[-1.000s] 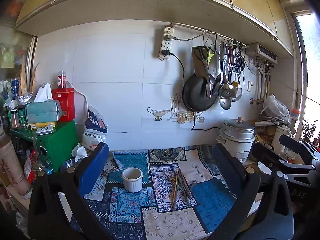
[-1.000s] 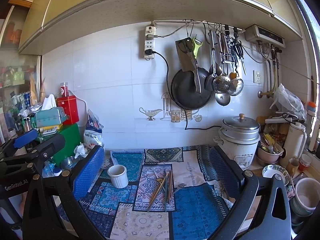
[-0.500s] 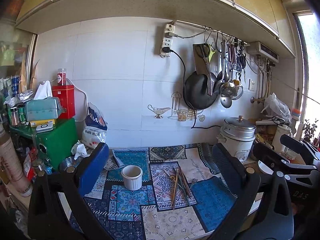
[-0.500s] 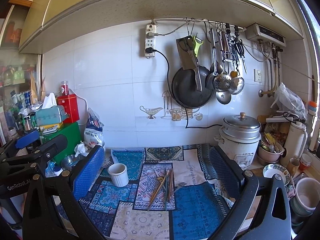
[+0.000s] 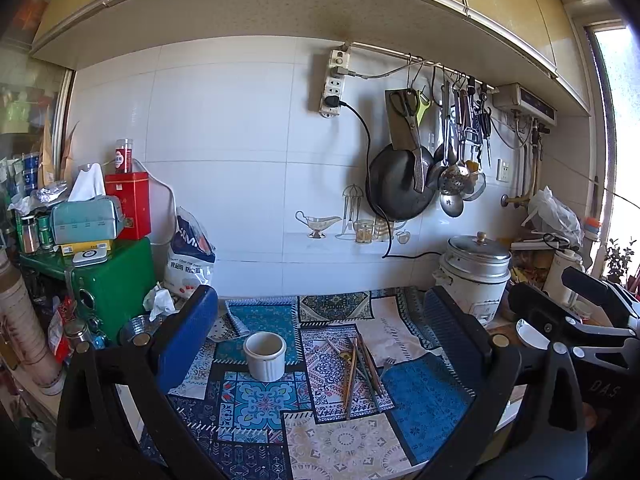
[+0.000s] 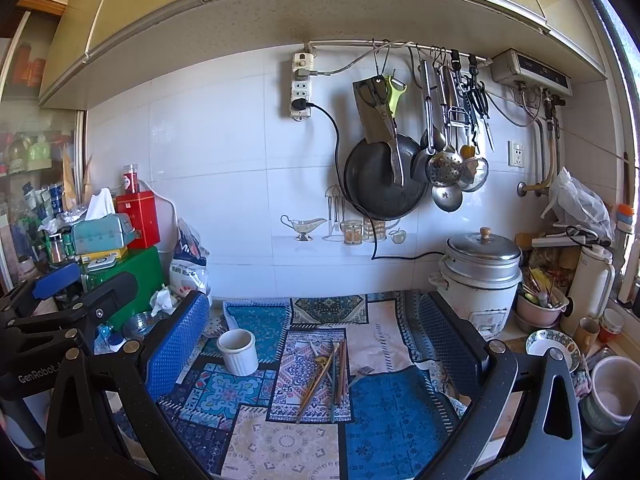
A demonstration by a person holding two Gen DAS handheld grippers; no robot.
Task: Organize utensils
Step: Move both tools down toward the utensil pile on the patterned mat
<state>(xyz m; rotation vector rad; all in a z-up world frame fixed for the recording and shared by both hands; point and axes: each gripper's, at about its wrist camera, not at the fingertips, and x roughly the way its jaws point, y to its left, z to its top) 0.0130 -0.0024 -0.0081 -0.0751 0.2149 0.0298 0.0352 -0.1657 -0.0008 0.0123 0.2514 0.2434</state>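
A white ribbed cup (image 5: 265, 355) (image 6: 237, 351) stands upright on a patterned cloth (image 5: 256, 400) (image 6: 384, 404) on the counter. To its right lies a loose pile of chopsticks (image 5: 352, 372) (image 6: 325, 374) with a fork (image 5: 386, 365) (image 6: 361, 374) beside it. My left gripper (image 5: 320, 344) is open and empty, held above the counter's front, with cup and pile between its fingers in view. My right gripper (image 6: 312, 344) is also open and empty, at about the same height. Each gripper shows at the edge of the other's view.
A metal rice cooker (image 5: 474, 274) (image 6: 480, 272) stands at the back right. A green box (image 5: 112, 280) with a tissue box and red tin stands at the left. A pan and ladles hang on the wall (image 6: 384, 184). Bowls and cups (image 6: 552, 348) crowd the right edge.
Both views have shifted slightly, so both grippers drifted a little. Both stay open and empty. Cup and utensils have not moved.
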